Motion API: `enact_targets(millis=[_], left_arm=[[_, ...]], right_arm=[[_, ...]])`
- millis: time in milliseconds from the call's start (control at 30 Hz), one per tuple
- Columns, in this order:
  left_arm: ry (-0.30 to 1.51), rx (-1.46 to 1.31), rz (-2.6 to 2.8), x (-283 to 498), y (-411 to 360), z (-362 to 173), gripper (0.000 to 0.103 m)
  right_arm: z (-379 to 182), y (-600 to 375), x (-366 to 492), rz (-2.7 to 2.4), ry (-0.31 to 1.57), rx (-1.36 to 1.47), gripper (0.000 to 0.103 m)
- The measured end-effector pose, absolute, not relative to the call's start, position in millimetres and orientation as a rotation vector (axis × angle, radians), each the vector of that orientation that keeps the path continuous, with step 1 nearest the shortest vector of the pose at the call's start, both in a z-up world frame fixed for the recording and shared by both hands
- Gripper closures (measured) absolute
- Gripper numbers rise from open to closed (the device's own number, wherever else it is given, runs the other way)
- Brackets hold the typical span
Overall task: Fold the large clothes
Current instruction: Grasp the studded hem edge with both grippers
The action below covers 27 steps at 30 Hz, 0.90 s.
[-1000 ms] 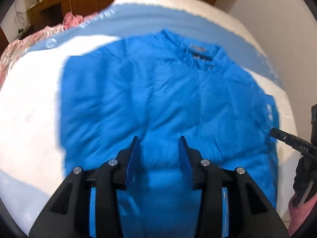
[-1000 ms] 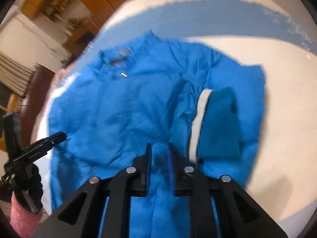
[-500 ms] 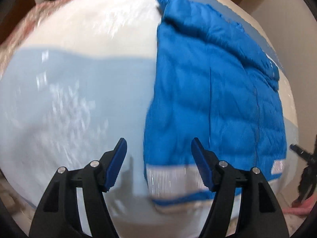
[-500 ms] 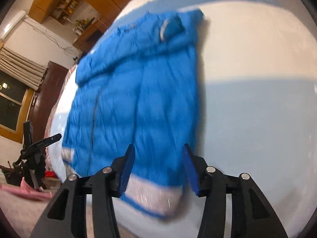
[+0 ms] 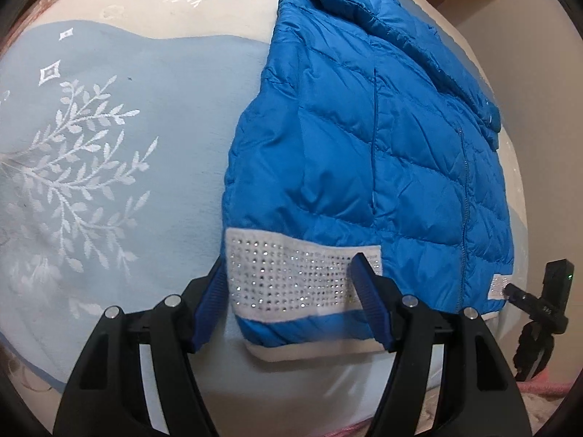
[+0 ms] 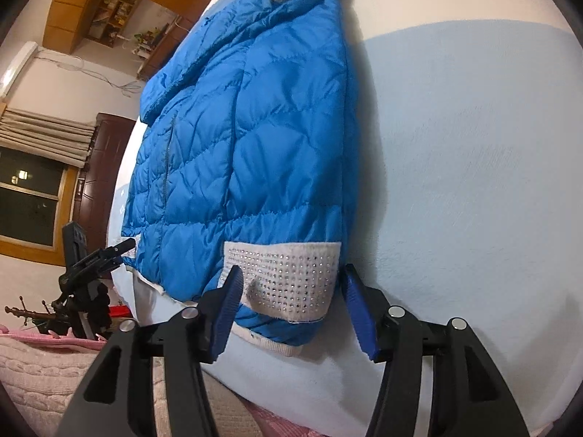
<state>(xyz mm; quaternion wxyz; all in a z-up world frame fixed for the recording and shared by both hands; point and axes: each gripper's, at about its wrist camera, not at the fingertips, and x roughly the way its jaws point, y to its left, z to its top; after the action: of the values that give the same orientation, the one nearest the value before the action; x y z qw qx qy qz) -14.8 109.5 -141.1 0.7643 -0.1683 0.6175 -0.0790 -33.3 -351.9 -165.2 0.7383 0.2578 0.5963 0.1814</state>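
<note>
Two views, one item: a blue quilted jacket lying folded lengthwise on a pale blue and cream bed cover.

Left wrist view. Left gripper (image 5: pixel 291 302) hangs over the near hem, fingers spread wide, holding nothing; the white studded band (image 5: pixel 295 276) of the jacket (image 5: pixel 364 138) sits between the pads without being pressed. Jacket runs away from the camera, collar at the far end, one long edge straight against the bed cover (image 5: pixel 109 145). Cover is smooth woven cloth with a white leaf pattern. Shell of the jacket is glossy, puffy, stitched in slanted channels; band is knitted, dotted with small shiny studs.

Right wrist view. Right gripper (image 6: pixel 291 309) hovers over the same hem end, its jaws opening, nothing clamped; the studded band (image 6: pixel 288 280) lies between the blue ribbed pads, clear of both. Jacket (image 6: pixel 247 127) stretches toward a wooden cupboard (image 6: pixel 91 3) and a dark window (image 6: pixel 29 204); a pink knitted blanket (image 6: pixel 43 371) lies at the bed's near edge.

Handling note. Next fold likely brings hem toward collar. Best taken by pinching both layers at the band's two corners, lifting evenly, since the slippery padded shell may slide or puff open.
</note>
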Motion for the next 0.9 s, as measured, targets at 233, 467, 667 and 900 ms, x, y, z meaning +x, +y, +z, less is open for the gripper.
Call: enact_targets(millis=[233,467,667,900], left_arm=[[1.341,-0.412,-0.179,-14.1,110.3,-140.1,0.072],[1.299,-0.432,-0.212,-21.0,118.8,-127.4,0.091],[1.309,-0.410,-0.240,-32.2,121.6,-128.2,0.091],[1.342,-0.429,-0.223,-23.3,123.2,-153.3,0.089]], right_arm=[[-172.4,-345.0,-28.2,0.425,1.303,0.594,0.074],[-152.1,-345.0,-30.4,0.494,1.250,0.580,0.091],[-153.0,-349.5,-40.9,0.481,1.277,0.559,0.092],[-178.6,-352.1,-33.9,0.448,1.315,0.611,0.092]])
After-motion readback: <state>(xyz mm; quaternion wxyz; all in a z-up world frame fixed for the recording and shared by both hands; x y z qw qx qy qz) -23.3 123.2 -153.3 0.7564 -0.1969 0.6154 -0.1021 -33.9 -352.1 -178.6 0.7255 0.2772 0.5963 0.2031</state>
